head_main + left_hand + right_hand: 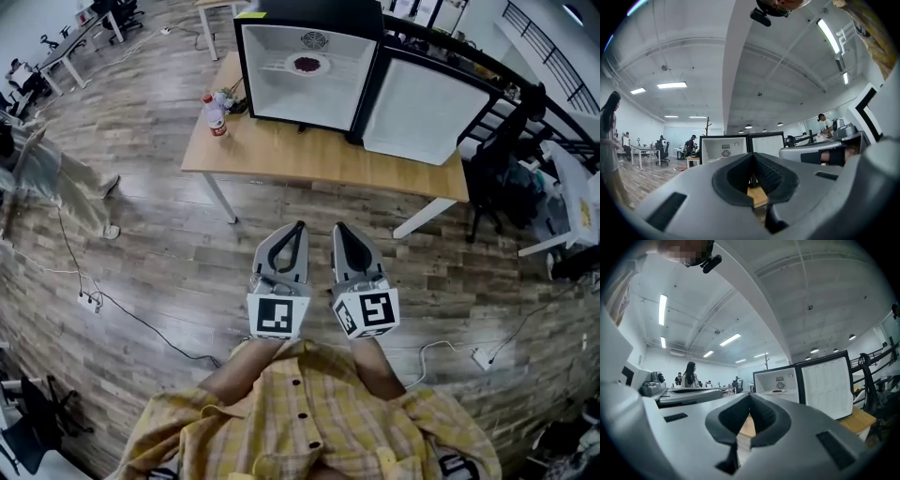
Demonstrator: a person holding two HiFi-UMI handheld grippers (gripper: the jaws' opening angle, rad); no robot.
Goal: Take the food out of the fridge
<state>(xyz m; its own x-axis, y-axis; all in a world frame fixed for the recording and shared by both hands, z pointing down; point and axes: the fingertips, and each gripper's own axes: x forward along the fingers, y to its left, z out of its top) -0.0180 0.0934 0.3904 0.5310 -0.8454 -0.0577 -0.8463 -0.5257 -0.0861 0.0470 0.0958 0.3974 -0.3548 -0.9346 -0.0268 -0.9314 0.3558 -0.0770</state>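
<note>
Food (307,65) sits in the open fridge (272,94) — left tongs (298,227), right tongs (340,228) both closed (empty).

A wood-plank floor (178,253) runs through an open office. A light wooden table (281,155) on white legs stands near the middle, with white desks (70,42) and black office chairs (125,11) at the far left and a black railing (544,52) at the far right. Cables (131,314) trail over the near floor at the left, a white power strip (482,357) lies at the near right, and the white ceiling (693,42) carries long strip lights (671,85) and a broad beam (736,65).
</note>
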